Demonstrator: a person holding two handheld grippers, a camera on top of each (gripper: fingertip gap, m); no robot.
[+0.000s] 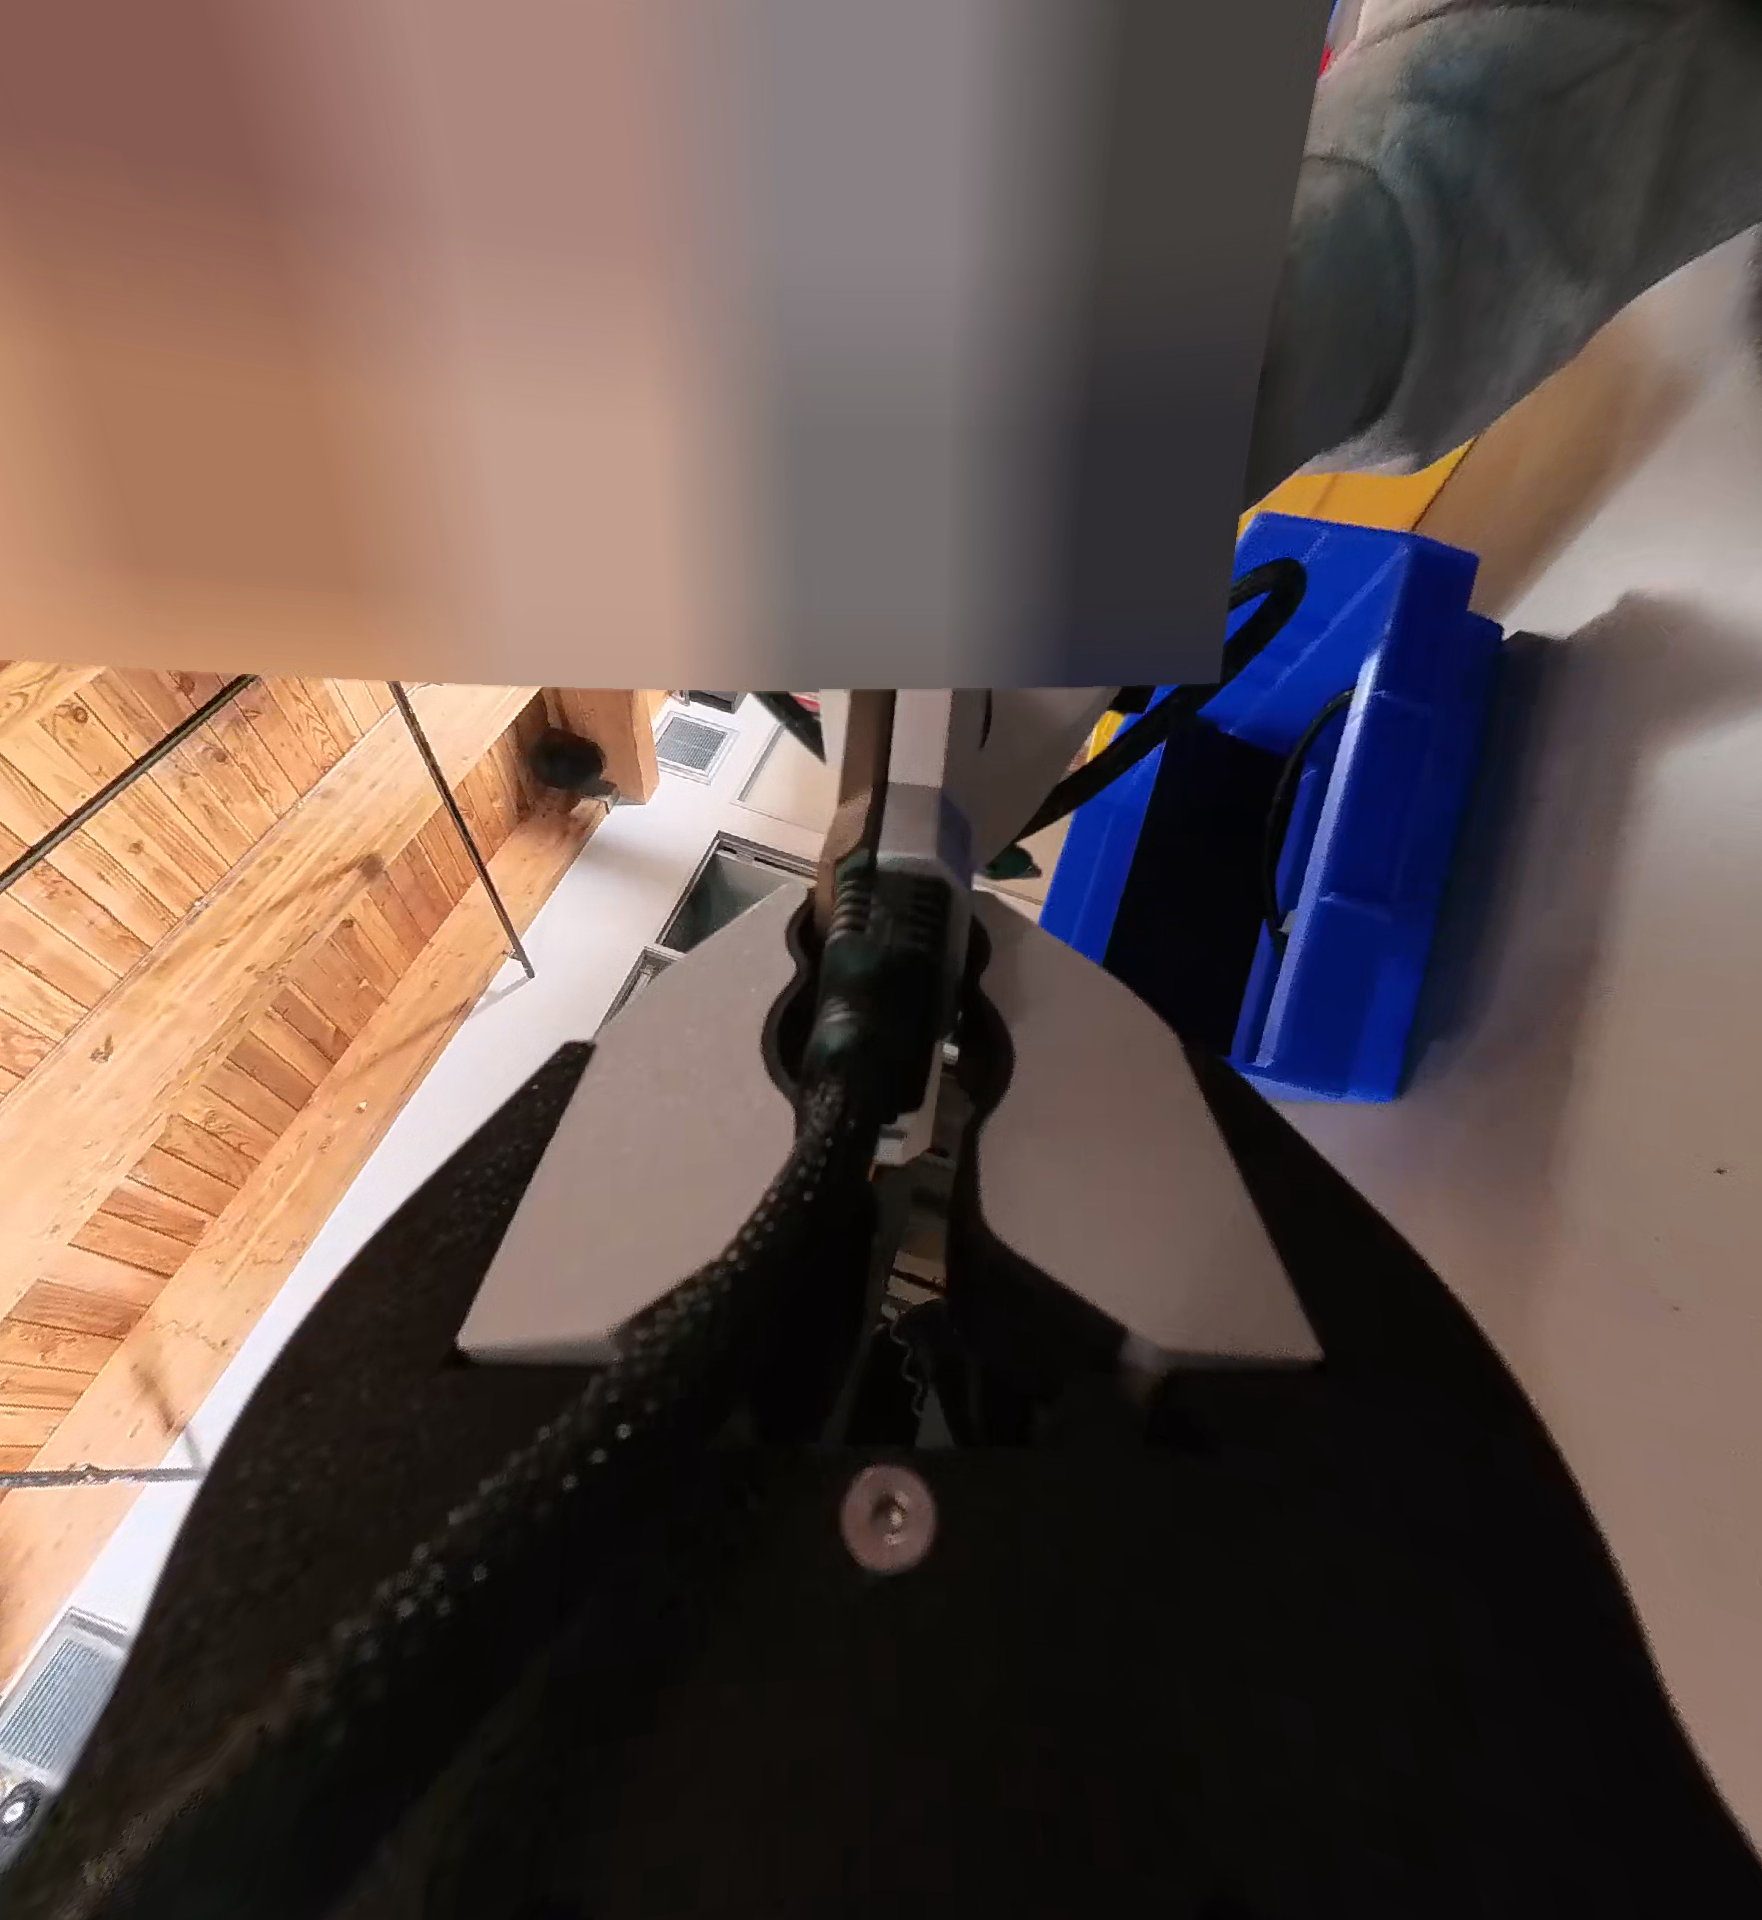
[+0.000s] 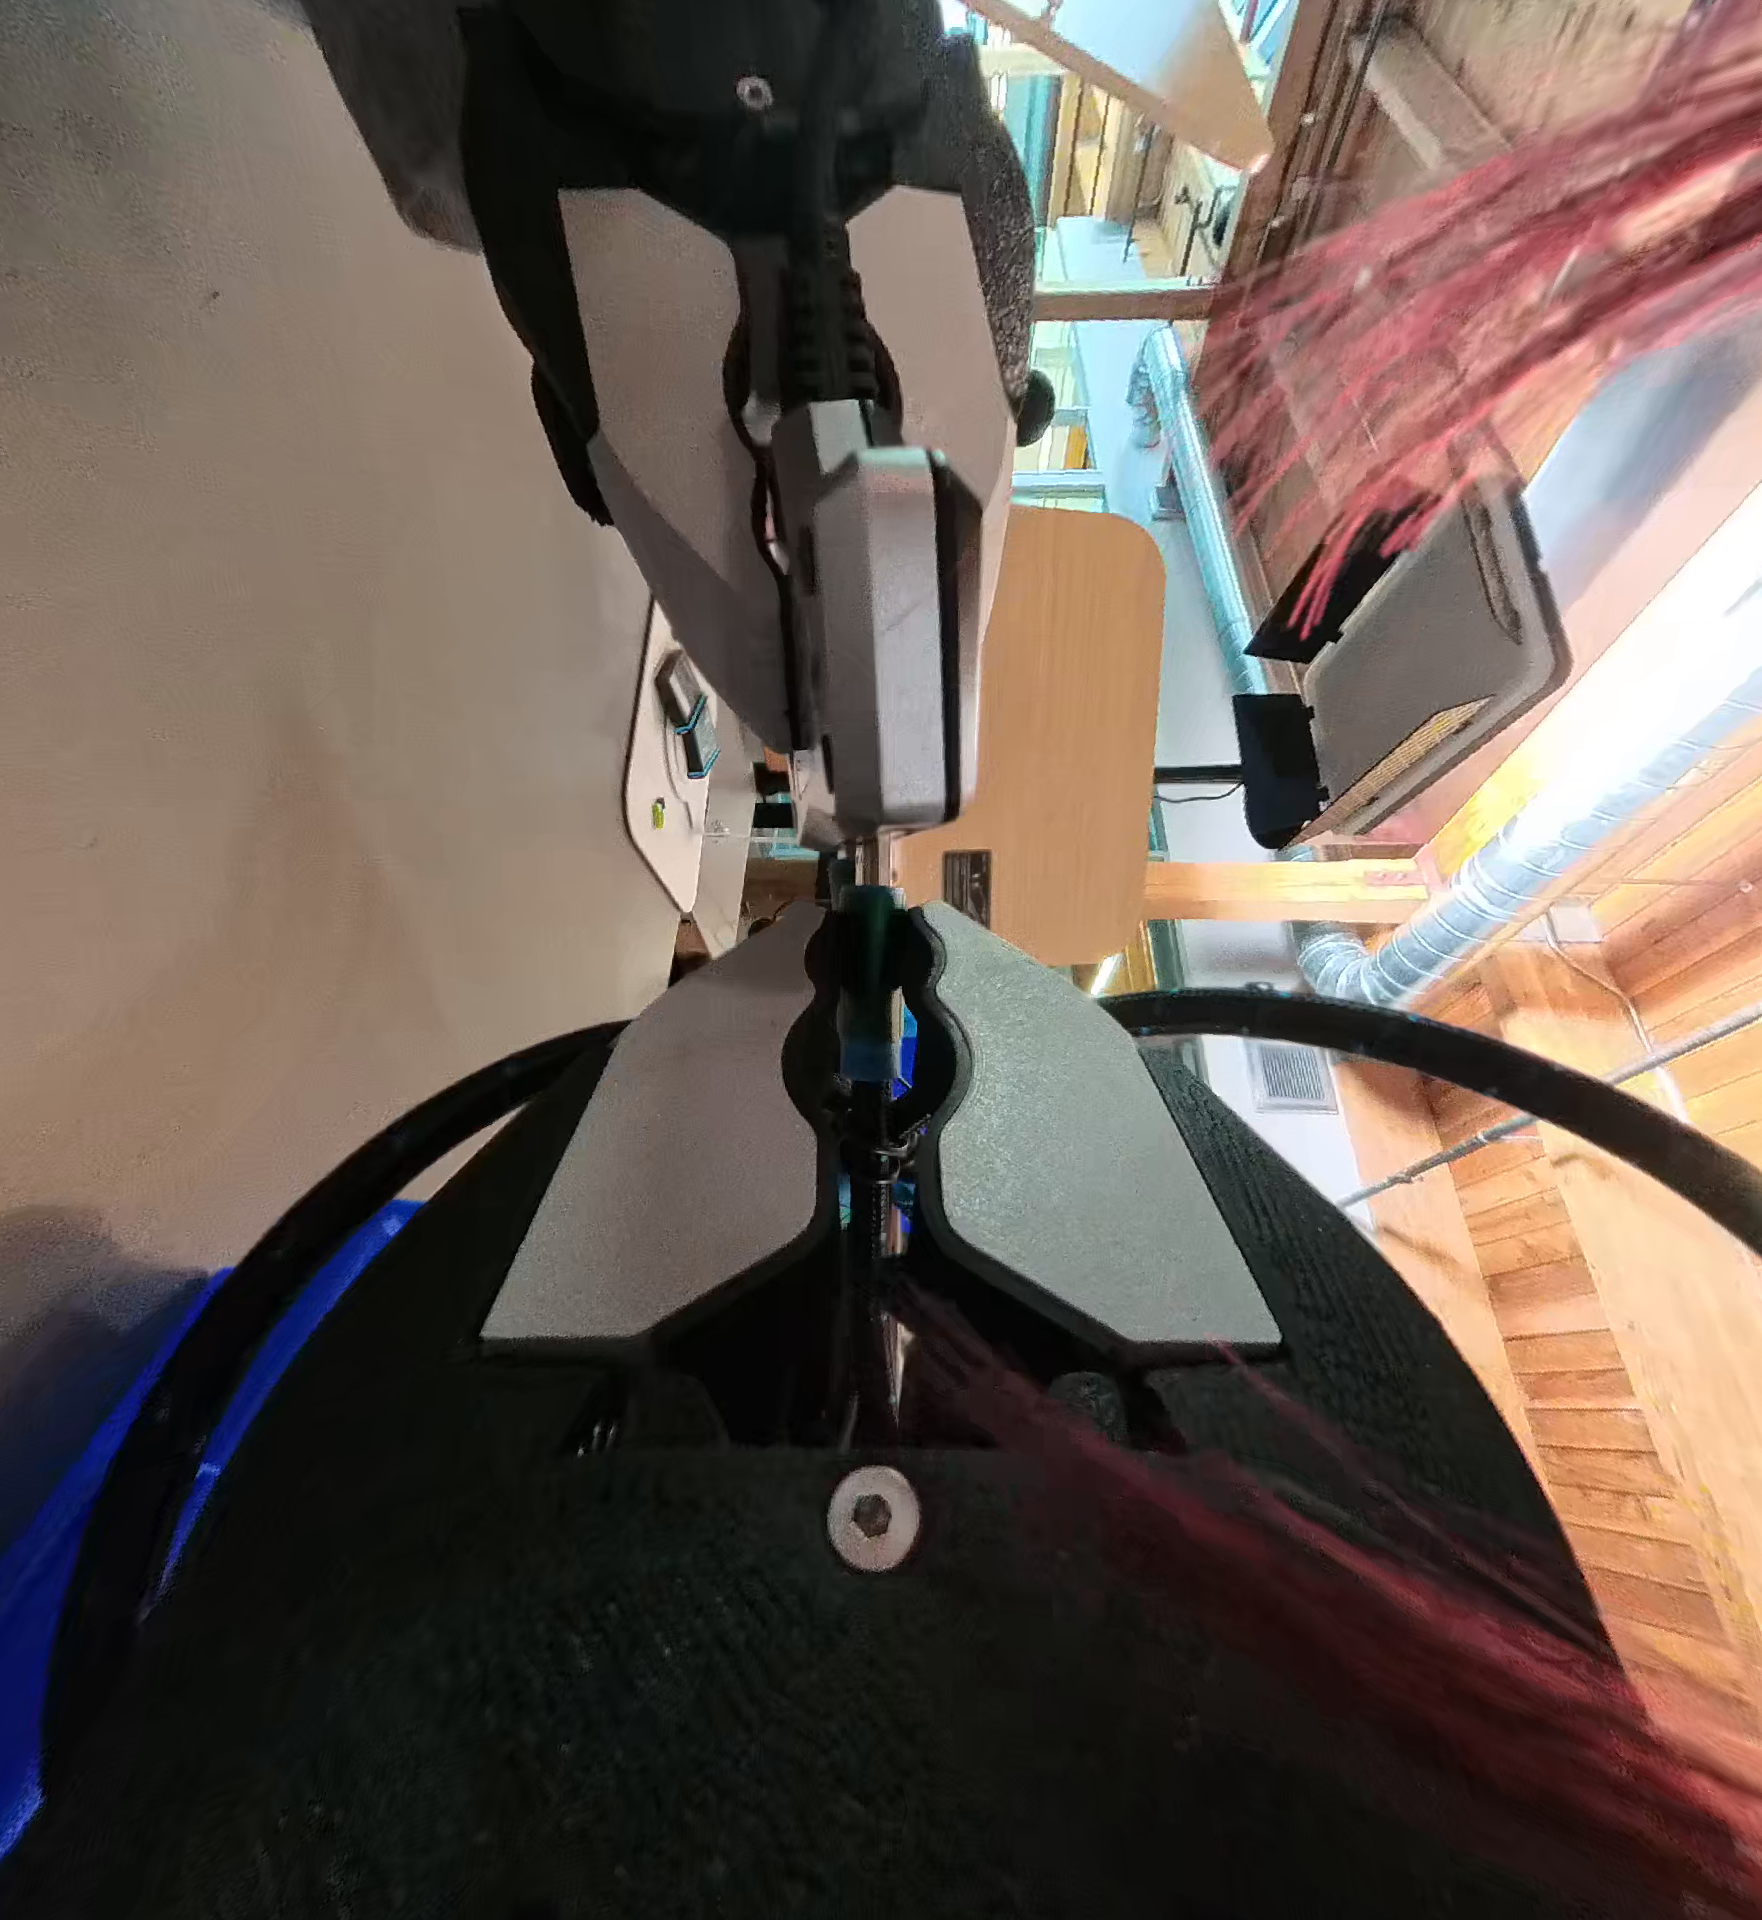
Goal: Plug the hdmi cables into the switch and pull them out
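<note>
Wood planking (image 1: 181,987) fills the nine o'clock side of the left wrist view, and a large blurred patch covers the top. At the centre, the left gripper (image 1: 882,966) has its jaws drawn narrow around a grey adapter (image 1: 924,914) with a ribbed black plug on its near end; the pads press on its sides. A braided black cable (image 1: 648,1340) runs from that plug back toward seven o'clock. Held this way, the adapter's far end points away from the gripper, open for something to meet it. At three o'clock a blue box (image 1: 1376,831) stands on a pale tabletop (image 1: 1635,1143), a thin black wire trailing over it.

In the right wrist view, the tabletop lies at nine o'clock. The right gripper (image 2: 872,971) is nearly closed on a small dark green connector (image 2: 869,935), which it pinches near its tip. A thin black cable (image 2: 1479,1070) leaves the connector's back end and loops wide toward three o'clock. Straight ahead, at twelve o'clock, the left gripper presents the adapter end-on, its lower end just at the connector's tip; whether they touch cannot be told. The two pieces stand in line, nose to nose.
</note>
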